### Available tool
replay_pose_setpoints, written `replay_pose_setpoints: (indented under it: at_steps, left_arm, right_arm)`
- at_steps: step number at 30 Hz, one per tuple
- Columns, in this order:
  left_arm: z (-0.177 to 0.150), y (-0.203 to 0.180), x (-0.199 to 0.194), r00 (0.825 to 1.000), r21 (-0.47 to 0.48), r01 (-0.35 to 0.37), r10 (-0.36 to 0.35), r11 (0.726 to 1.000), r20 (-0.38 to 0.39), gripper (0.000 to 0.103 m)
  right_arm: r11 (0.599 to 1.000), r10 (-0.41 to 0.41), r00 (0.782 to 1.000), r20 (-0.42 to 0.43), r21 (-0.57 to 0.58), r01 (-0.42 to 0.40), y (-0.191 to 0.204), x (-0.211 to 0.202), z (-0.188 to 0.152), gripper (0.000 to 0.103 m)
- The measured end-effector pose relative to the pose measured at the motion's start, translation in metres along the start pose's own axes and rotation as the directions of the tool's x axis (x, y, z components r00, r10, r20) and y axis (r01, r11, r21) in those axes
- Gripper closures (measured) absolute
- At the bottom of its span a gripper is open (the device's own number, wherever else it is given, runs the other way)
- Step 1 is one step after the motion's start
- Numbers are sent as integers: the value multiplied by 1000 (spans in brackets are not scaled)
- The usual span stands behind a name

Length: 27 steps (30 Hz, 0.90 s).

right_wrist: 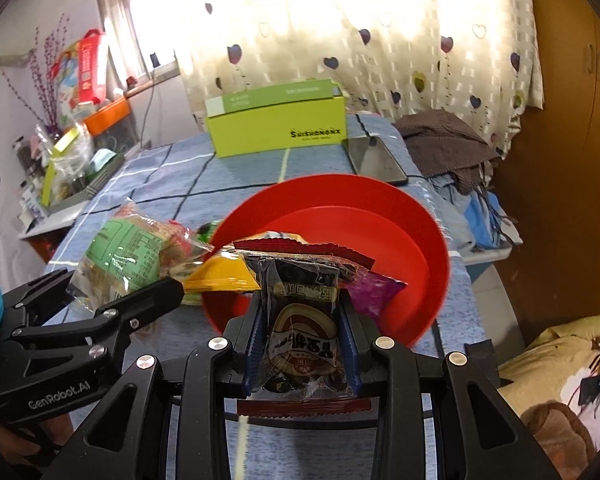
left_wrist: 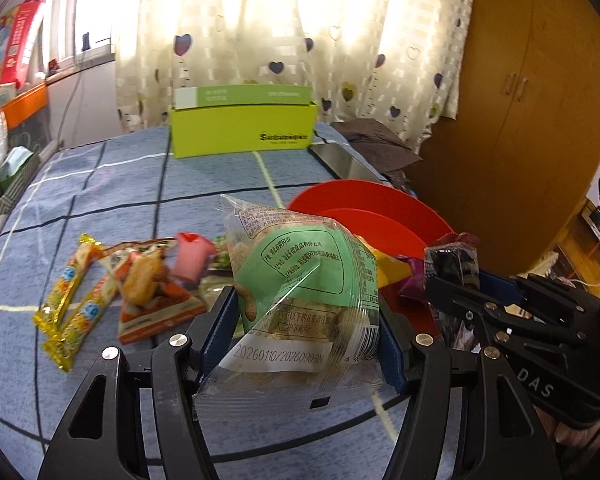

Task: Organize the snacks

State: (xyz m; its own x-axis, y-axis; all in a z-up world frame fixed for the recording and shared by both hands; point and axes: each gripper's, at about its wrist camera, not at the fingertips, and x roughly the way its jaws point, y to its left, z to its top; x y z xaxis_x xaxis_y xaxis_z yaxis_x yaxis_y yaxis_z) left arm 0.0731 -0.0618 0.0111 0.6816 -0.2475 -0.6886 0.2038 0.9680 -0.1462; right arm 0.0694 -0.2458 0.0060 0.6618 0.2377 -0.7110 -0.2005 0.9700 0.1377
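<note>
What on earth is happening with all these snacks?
A person is sorting snacks using two handheld grippers. The left gripper clamps a clear packet with a green label; the right gripper clamps a dark plastic snack packet over the red plastic bowl, which holds some packets. More wrapped snacks lie on the blue checked cloth.

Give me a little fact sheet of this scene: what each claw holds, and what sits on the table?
Left gripper: shut on green packet
Right gripper: shut on dark packet, at the near rim of the bowl
Bowl: red, on the blue checked cloth, yellow packet and purple packet lying over its near rim
Loose snacks: two yellow sticks, orange packet, pink cup, left of the bowl
Box: lime green, open, at the far edge
Phone: right of the box
</note>
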Motion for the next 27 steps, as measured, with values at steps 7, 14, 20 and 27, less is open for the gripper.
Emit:
replay_pose_setpoints:
  at_steps: [7, 14, 20, 27]
  left_arm:
    - [2, -16, 17, 996, 13, 73, -72, 997, -48, 39]
    - [6, -25, 41, 987, 8, 122, -121, 992, -103, 39]
    - [14, -32, 57, 985, 16, 131, -128, 991, -119, 39]
    - [29, -32, 75, 986, 23, 121, -117, 992, -119, 39]
  right_arm:
    - [1000, -13, 999, -31, 16, 14, -11, 13, 0, 72]
    - [999, -35, 998, -49, 25, 36, -25, 26, 5, 72]
    - [998, -53, 997, -52, 22, 54, -36, 37, 15, 72]
    - [998, -59, 996, -65, 11, 59, -44, 57, 26, 72]
